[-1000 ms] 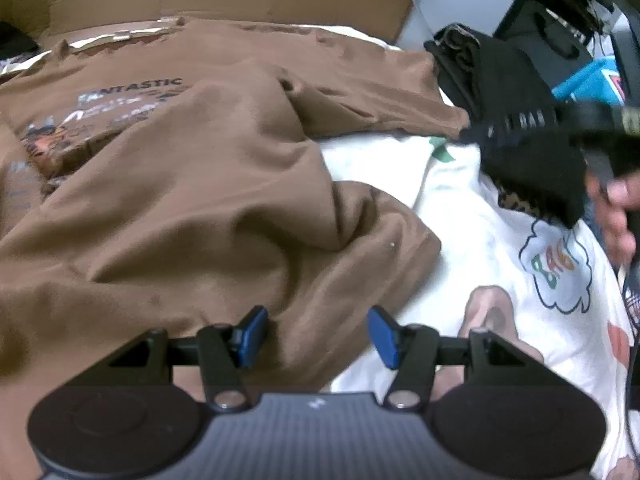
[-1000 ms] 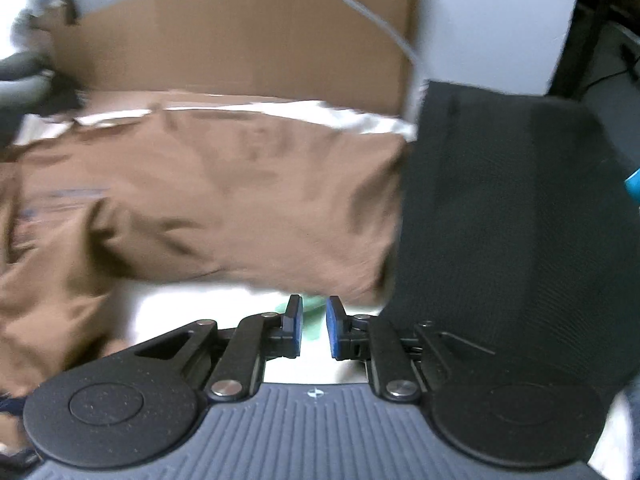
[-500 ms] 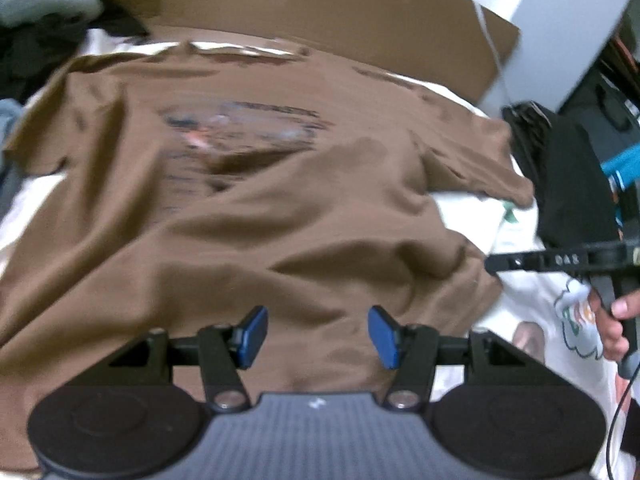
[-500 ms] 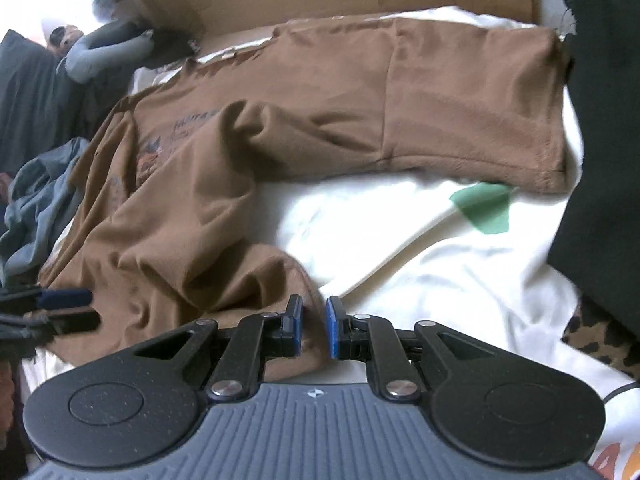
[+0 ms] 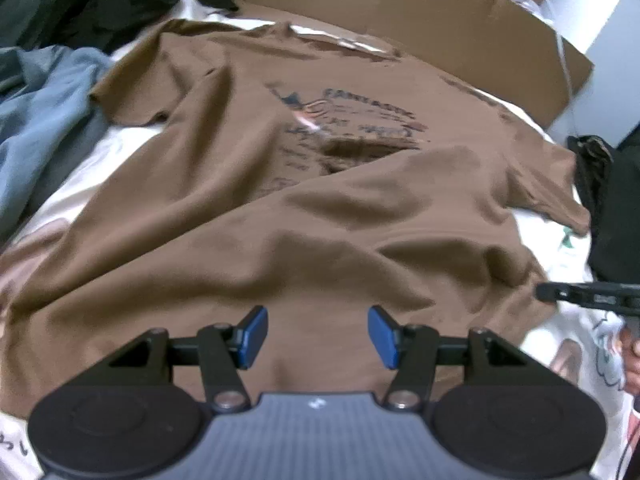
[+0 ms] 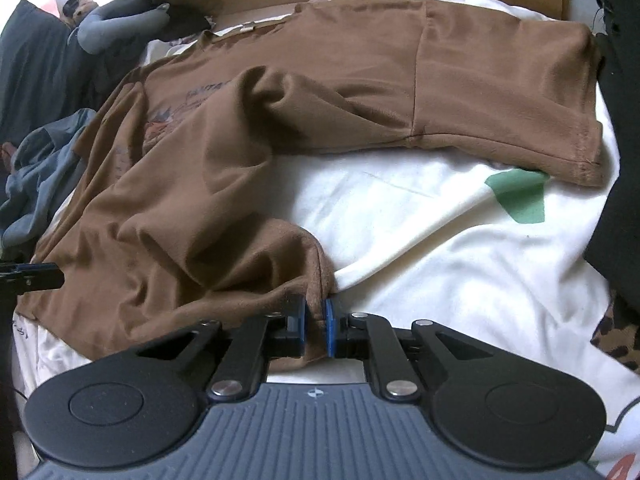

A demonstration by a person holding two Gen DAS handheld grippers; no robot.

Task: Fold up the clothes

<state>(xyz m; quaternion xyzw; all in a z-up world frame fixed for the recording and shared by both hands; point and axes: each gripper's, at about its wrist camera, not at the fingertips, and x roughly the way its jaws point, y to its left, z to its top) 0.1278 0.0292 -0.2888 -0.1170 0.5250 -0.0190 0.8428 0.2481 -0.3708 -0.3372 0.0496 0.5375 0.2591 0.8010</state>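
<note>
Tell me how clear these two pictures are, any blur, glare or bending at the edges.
Left wrist view: soft with motion blur, so the print on the brown shirt is unreadable; the cardboard edge bows from the fisheye lens. Right wrist view: sharper, shirt seams show clearly; glare washes out the top left corner; the white sheet is bright but keeps its folds.

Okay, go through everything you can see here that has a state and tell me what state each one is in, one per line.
Brown T-shirt: print side up, rumpled, not yet folded, lower corner bunched.
Right gripper: fingers closing on the shirt's lower corner, fabric between them.
Left gripper: fingers open over the shirt, nothing between them.
Cardboard: flat sheet propped behind the shirt.
Blue garment: crumpled beside the shirt.
White sheet: spread out, wrinkled.
</note>
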